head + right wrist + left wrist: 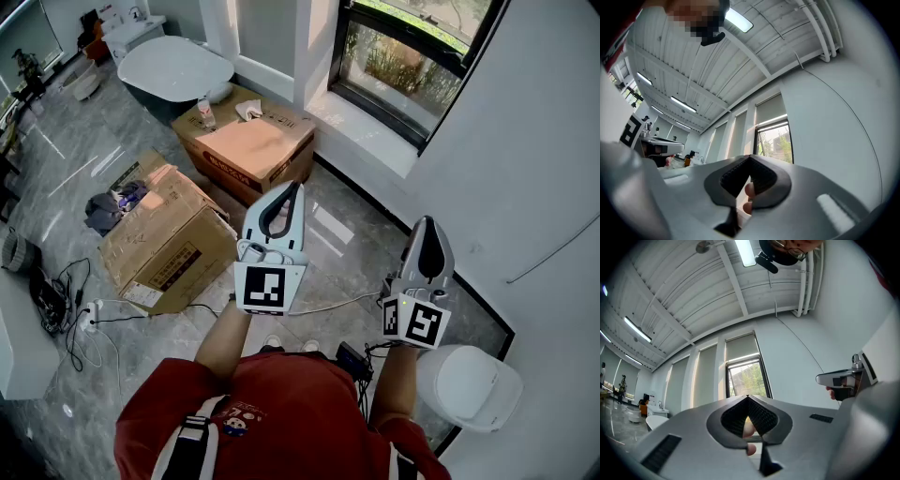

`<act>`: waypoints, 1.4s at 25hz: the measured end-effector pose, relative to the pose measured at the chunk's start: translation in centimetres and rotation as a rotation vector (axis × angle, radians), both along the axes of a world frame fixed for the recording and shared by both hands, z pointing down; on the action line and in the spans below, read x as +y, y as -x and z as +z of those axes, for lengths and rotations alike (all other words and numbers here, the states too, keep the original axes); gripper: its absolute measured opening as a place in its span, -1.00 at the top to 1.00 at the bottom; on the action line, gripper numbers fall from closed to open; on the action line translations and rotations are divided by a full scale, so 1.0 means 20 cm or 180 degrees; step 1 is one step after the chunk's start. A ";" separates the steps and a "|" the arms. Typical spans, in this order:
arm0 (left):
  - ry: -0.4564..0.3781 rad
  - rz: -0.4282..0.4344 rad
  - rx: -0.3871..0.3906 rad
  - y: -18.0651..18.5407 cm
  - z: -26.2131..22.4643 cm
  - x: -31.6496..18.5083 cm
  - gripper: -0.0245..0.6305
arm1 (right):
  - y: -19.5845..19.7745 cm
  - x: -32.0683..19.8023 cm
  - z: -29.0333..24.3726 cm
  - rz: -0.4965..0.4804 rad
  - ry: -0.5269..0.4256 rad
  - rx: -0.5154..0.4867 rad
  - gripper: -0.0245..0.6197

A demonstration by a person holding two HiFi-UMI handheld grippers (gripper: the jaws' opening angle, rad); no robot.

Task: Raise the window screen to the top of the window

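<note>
Screen (740, 347) covers just the top part of the window (412, 56), with bare glass and greenery showing below its bottom edge. We're standing back from the window, and both grippers are held up and aimed toward it, well apart from it. The left gripper (298, 187) has its jaws pressed together with nothing in them, and the right gripper (427, 223) is the same, closed and empty. Two cardboard boxes (248, 150) sit on the floor near the window's left side.
</note>
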State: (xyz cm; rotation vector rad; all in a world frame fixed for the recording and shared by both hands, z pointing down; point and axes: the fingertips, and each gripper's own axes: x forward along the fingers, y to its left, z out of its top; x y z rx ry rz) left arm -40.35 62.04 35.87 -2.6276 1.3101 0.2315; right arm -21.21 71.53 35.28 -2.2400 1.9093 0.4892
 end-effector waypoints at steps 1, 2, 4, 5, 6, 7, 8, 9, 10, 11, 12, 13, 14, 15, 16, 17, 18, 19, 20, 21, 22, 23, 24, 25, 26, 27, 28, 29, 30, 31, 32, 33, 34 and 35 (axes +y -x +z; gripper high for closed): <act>0.0005 0.0001 -0.0005 -0.01 0.00 0.01 0.91 | -0.01 0.01 0.00 -0.0001 0.0000 -0.0009 0.90; 0.0010 0.0002 -0.0010 -0.02 0.00 0.01 0.91 | -0.02 0.01 0.01 -0.0003 0.0000 -0.0017 0.90; 0.0012 0.0002 -0.0018 -0.04 0.00 0.03 0.91 | -0.04 0.02 0.01 -0.0011 0.0001 -0.0025 0.90; 0.0006 -0.0001 -0.0024 -0.05 0.00 0.03 0.91 | -0.05 0.02 0.01 -0.0016 0.0001 -0.0030 0.90; -0.0008 -0.0005 -0.0029 -0.07 0.00 0.04 0.91 | -0.07 0.03 0.02 -0.0020 -0.0001 -0.0038 0.90; -0.0022 -0.0009 -0.0036 -0.08 0.00 0.05 0.91 | -0.08 0.04 0.02 -0.0025 -0.0004 -0.0049 0.90; -0.0025 -0.0011 -0.0047 -0.10 0.00 0.06 0.91 | -0.10 0.04 0.02 -0.0031 -0.0009 -0.0061 0.90; -0.0017 -0.0011 -0.0062 -0.12 0.01 0.07 0.91 | -0.11 0.05 0.03 -0.0036 -0.0014 -0.0073 0.90; 0.0000 -0.0008 -0.0082 -0.13 0.02 0.08 0.91 | -0.13 0.06 0.04 -0.0041 -0.0017 -0.0085 0.90; 0.0019 -0.0003 -0.0107 -0.15 0.03 0.10 0.91 | -0.14 0.07 0.05 -0.0041 -0.0015 -0.0100 0.90; 0.0032 0.0002 -0.0133 -0.17 0.05 0.11 0.91 | -0.16 0.08 0.06 -0.0039 -0.0009 -0.0119 0.90; 0.0047 0.0000 -0.0156 -0.19 0.06 0.12 0.91 | -0.17 0.10 0.08 -0.0041 -0.0001 -0.0141 0.90; 0.0074 -0.0011 -0.0170 -0.21 0.09 0.13 0.91 | -0.19 0.11 0.10 -0.0050 0.0007 -0.0168 0.90; 0.0114 -0.0029 -0.0177 -0.23 0.11 0.14 0.91 | -0.21 0.12 0.11 -0.0069 0.0013 -0.0203 0.90; 0.0142 -0.0047 -0.0182 -0.24 0.13 0.15 0.91 | -0.22 0.13 0.12 -0.0096 0.0015 -0.0245 0.90; 0.0147 -0.0063 -0.0196 -0.25 0.14 0.16 0.91 | -0.23 0.13 0.14 -0.0126 0.0014 -0.0286 0.90; 0.0155 -0.0074 -0.0227 -0.26 0.15 0.17 0.91 | -0.24 0.13 0.15 -0.0151 0.0013 -0.0317 0.90; 0.0180 -0.0082 -0.0271 -0.27 0.17 0.18 0.91 | -0.25 0.14 0.16 -0.0168 0.0014 -0.0338 0.90; 0.0206 -0.0091 -0.0308 -0.27 0.18 0.20 0.91 | -0.25 0.14 0.17 -0.0178 0.0015 -0.0351 0.90; 0.0215 -0.0101 -0.0332 -0.28 0.19 0.20 0.91 | -0.26 0.14 0.18 -0.0183 0.0013 -0.0363 0.90; 0.0207 -0.0111 -0.0347 -0.28 0.18 0.20 0.91 | -0.26 0.14 0.18 -0.0186 0.0005 -0.0377 0.90; 0.0192 -0.0118 -0.0355 -0.28 0.18 0.20 0.91 | -0.27 0.14 0.18 -0.0190 -0.0008 -0.0390 0.90; 0.0179 -0.0123 -0.0355 -0.28 0.18 0.20 0.91 | -0.27 0.13 0.18 -0.0199 -0.0022 -0.0398 0.90; 0.0171 -0.0127 -0.0348 -0.28 0.18 0.19 0.91 | -0.27 0.11 0.18 -0.0211 -0.0032 -0.0398 0.90; 0.0168 -0.0133 -0.0336 -0.28 0.18 0.18 0.91 | -0.27 0.10 0.19 -0.0223 -0.0037 -0.0393 0.90; 0.0169 -0.0139 -0.0324 -0.28 0.18 0.17 0.91 | -0.26 0.09 0.19 -0.0232 -0.0035 -0.0385 0.90; 0.0174 -0.0145 -0.0314 -0.29 0.19 0.16 0.91 | -0.26 0.07 0.20 -0.0236 -0.0027 -0.0375 0.90; 0.0181 -0.0147 -0.0305 -0.29 0.20 0.15 0.91 | -0.26 0.06 0.22 -0.0234 -0.0015 -0.0367 0.90; 0.0186 -0.0144 -0.0294 -0.29 0.21 0.14 0.91 | -0.26 0.04 0.23 -0.0230 0.0001 -0.0358 0.90; 0.0189 -0.0137 -0.0281 -0.29 0.21 0.12 0.91 | -0.27 0.02 0.24 -0.0226 0.0017 -0.0345 0.90; 0.0196 -0.0129 -0.0262 -0.29 0.22 0.09 0.91 | -0.27 0.00 0.24 -0.0222 0.0029 -0.0324 0.90; 0.0210 -0.0125 -0.0237 -0.29 0.22 0.06 0.91 | -0.27 -0.03 0.24 -0.0219 0.0036 -0.0293 0.90; 0.0224 -0.0126 -0.0205 -0.29 0.23 0.01 0.91 | -0.26 -0.07 0.23 -0.0220 0.0034 -0.0261 0.90; 0.0228 -0.0130 -0.0169 -0.29 0.23 -0.04 0.91 | -0.26 -0.12 0.23 -0.0225 0.0028 -0.0234 0.90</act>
